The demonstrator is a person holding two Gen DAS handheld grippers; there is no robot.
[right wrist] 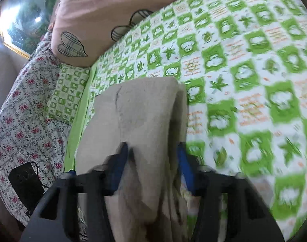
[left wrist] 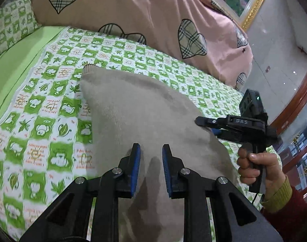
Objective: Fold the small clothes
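A beige knitted garment (left wrist: 137,109) lies on the green-and-white checked bed sheet (left wrist: 52,100), its near part raised toward me. My left gripper (left wrist: 151,161) hovers over it, open, and the blue pads (left wrist: 135,161) stand apart with cloth showing in the gap below them. In the left wrist view my right gripper (left wrist: 206,124), held by a hand (left wrist: 254,167), meets the garment's right edge. The blurred right wrist view shows a thick fold of the garment (right wrist: 141,104) filling the space between the pads of my right gripper (right wrist: 152,159), which is shut on it.
A pink quilt with plaid hearts (left wrist: 133,10) is heaped along the far side of the bed. A matching checked pillow (left wrist: 12,26) sits at the far left. A floral cover (right wrist: 22,111) with a black corded device (right wrist: 25,183) lies beside the bed sheet (right wrist: 234,60).
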